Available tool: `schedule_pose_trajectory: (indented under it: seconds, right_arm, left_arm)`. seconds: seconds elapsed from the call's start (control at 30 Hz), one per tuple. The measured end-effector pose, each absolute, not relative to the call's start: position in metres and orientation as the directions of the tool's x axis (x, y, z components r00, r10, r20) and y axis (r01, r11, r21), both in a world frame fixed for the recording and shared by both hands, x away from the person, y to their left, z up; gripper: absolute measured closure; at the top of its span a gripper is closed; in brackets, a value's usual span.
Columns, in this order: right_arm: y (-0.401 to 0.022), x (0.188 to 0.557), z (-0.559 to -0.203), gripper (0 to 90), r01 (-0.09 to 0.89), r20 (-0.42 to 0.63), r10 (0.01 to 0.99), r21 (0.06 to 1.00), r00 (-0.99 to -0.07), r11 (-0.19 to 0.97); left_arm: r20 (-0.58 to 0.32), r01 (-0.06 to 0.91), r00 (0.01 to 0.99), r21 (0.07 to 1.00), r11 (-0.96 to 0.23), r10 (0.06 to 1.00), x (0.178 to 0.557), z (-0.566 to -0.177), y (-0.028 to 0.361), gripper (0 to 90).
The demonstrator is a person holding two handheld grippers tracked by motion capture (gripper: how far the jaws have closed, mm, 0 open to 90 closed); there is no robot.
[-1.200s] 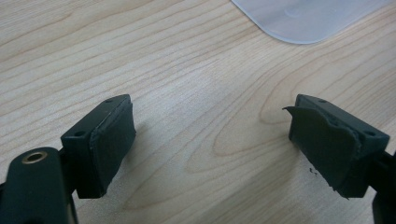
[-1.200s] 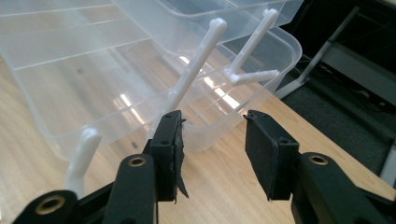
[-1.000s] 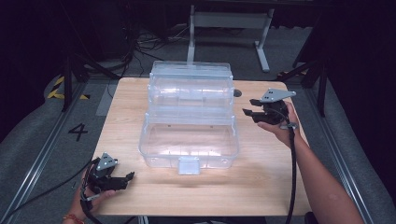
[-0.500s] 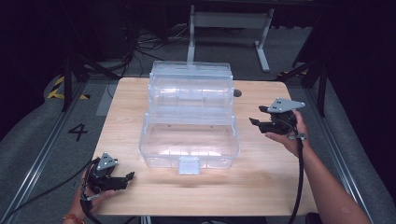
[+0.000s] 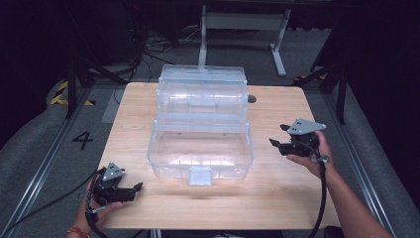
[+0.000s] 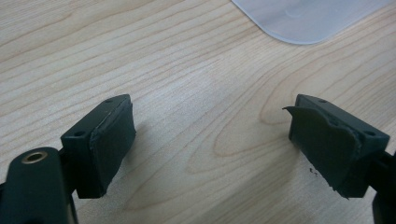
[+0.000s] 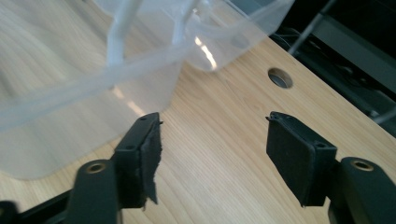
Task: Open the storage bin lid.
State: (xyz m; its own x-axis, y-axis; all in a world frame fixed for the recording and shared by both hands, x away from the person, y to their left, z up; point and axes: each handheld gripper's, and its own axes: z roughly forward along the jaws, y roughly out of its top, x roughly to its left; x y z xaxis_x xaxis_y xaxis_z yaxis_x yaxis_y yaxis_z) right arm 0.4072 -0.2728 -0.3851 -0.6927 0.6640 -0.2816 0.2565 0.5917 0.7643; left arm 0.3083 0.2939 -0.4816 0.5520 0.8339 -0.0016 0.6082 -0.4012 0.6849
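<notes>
Wooden table (image 5: 277,193) carries one clear box (image 5: 200,144), lid up, apparently empty; my left gripper (image 5: 132,189) and right gripper (image 5: 276,136) both gape wide, nothing grasped yet.

A dark numeral "4" (image 5: 82,140) is marked on the grey floor left of the table.

High cam overhead; gripper cams close, sharing table (image 5: 277,198).

Left gripper (image 5: 130,191) and right gripper (image 5: 278,137) gape (both empty).
</notes>
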Motion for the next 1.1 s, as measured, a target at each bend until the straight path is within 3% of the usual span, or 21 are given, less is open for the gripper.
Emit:
schedule_pose_trajectory:
  seconds: [0.63, 1.07, 1.1]
  right_arm:
    - [-0.302, 0.374, -0.435, 28.6, 0.297, -0.3, 0.676, 0.727, -0.673, 0.619]
    - [-0.337, 0.367, -0.447, 27.1, 0.459, -0.14, 0.762, 0.724, -0.633, 0.514]
    - [-0.343, 0.368, -0.453, 27.6, 0.506, -0.076, 0.78, 0.722, -0.621, 0.472]
  left_arm:
    - [-0.002, 0.609, 0.55, 0.685, -0.399, 0.835, 0.308, -0.482, 0.294, 14.9]
    - [-0.002, 0.611, 0.548, 0.685, -0.398, 0.837, 0.308, -0.482, 0.294, 14.9]
    - [-0.001, 0.61, 0.549, 0.685, -0.399, 0.836, 0.308, -0.482, 0.294, 14.9]
